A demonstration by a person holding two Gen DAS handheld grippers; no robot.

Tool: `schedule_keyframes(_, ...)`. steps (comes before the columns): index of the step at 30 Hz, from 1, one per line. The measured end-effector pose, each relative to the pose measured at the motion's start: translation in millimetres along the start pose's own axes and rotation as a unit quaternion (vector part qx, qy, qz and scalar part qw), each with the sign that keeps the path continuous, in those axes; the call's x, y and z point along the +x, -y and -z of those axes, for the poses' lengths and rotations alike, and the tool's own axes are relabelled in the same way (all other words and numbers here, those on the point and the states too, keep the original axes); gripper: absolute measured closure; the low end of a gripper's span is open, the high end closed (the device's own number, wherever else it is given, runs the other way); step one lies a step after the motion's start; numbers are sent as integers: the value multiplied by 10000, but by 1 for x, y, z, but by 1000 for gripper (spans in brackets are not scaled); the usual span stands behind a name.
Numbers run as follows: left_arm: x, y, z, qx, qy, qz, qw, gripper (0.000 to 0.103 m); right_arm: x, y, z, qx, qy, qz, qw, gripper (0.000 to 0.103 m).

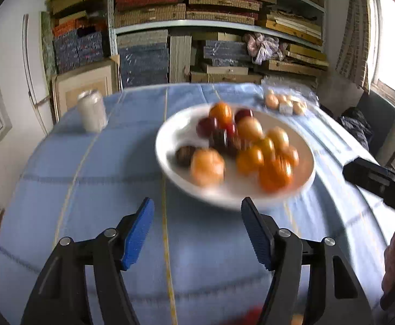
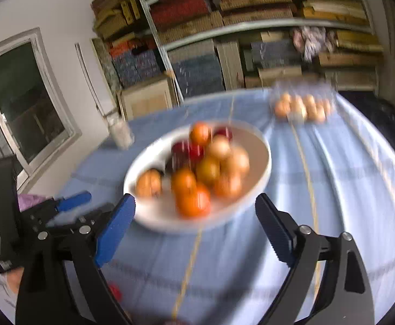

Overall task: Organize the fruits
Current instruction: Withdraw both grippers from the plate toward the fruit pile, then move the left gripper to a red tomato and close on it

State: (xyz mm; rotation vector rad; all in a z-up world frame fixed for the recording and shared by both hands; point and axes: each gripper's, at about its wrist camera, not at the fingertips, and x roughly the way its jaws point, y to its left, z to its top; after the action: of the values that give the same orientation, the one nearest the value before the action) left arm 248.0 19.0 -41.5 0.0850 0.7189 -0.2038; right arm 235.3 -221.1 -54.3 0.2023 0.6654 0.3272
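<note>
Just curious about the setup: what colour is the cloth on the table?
Light blue with thin yellow and darker blue lines, the tablecloth shows best in the left wrist view.

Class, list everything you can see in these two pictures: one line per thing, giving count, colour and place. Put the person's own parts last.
bowl: one, white, middle of the table, holding the fruit.
fruit: a pile, too blurred to count; orange, yellow, dark red, dark brown; in the bowl.
packet of round food: one, clear wrap, pale orange pieces, far right of the table.
jar: one, whitish, far left of the table.
tablecloth: one, light blue with yellow lines, over the table.
shelves: stacked boxes, behind the table.
window: one, left wall.
left gripper: blue pads, open, empty.
right gripper: blue pads, open, empty.
</note>
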Motion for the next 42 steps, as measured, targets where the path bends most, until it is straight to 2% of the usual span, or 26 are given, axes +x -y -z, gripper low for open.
schedule_keyframes(2,-6,2,17,41,-59,-24,10000,35,-11,-5,19,-153,-48,38,9999,12)
schedule_keyframes(4,-17,4,32,35,3,-24,10000,24,-25,-10,34,-216,80,7,9997,5)
schedule_keyframes(6,-25,6,42,58,60,-19,10000,16,-36,-8,45,-209,166,-56,9996,5)
schedule_keyframes(9,-36,6,54,44,119,20,9999,15,-48,-4,58,-119,171,-117,9997,5)
schedule_keyframes(13,-34,2,61,-69,-30,73,9999,15,-53,4,62,158,49,-317,9994,5)
schedule_keyframes(16,-37,-9,63,-328,-69,94,9994,15,-50,12,63,351,-70,-261,9990,5)
schedule_keyframes(19,-38,-22,72,-621,-273,257,9974,15,-50,22,63,689,-106,-377,9969,5)
schedule_keyframes(29,-45,-3,83,-74,-342,207,9992,15,-50,28,62,828,-107,-421,9956,5)
schedule_keyframes(34,-39,0,85,33,-487,166,9987,15,-51,30,61,913,-96,-445,9948,5)
schedule_keyframes(40,-42,-27,84,-450,-420,-32,9981,13,-50,30,61,940,-115,-469,9944,4)
schedule_keyframes(42,-48,-34,82,-524,-206,-395,9976,13,-50,29,61,916,-109,-470,9946,5)
